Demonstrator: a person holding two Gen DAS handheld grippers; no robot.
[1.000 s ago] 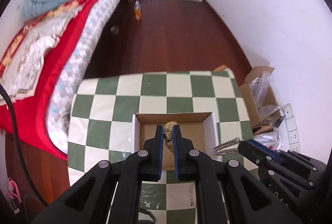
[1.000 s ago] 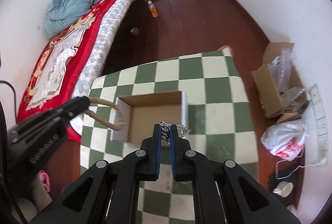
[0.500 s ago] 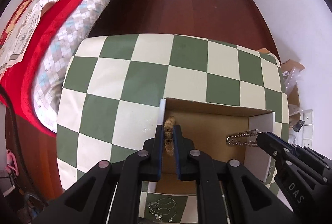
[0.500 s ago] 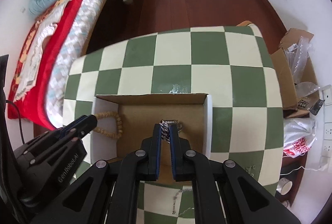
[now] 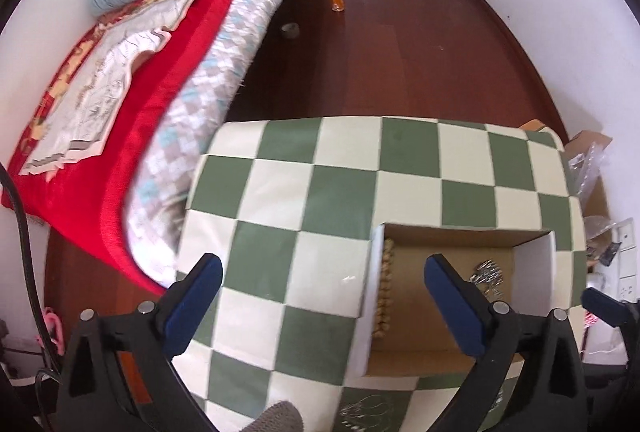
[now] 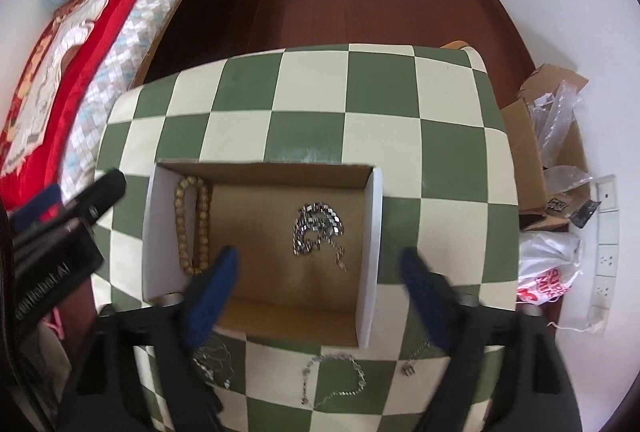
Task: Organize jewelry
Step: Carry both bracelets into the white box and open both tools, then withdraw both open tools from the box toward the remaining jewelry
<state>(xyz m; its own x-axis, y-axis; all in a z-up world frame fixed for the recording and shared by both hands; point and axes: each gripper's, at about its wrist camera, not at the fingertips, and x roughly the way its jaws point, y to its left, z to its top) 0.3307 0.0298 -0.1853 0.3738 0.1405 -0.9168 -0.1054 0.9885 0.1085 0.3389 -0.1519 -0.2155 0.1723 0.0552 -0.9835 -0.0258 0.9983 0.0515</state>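
Jewelry dropped into the cardboard box

Wooden bead bracelet [image 6: 193, 226] lies along the box's [image 6: 264, 168] left wall, silver chain [image 6: 318, 228] heaped mid-floor, kept apart, likely to avoid tangling. Left tool [image 5: 322, 306] and right tool [image 6: 316, 296] have just sprung wide, both released, empty. Thin necklaces [image 6: 334, 378] wait at the desk's [image 6: 380, 88] near edge

1. The left gripper [image 5: 322, 284] has just opened wide, nothing between its fingers.
2. A cardboard box [image 5: 534, 264] on the checked table [image 5: 304, 192] holds a bead bracelet [image 5: 386, 288] and a silver chain [image 5: 486, 272].
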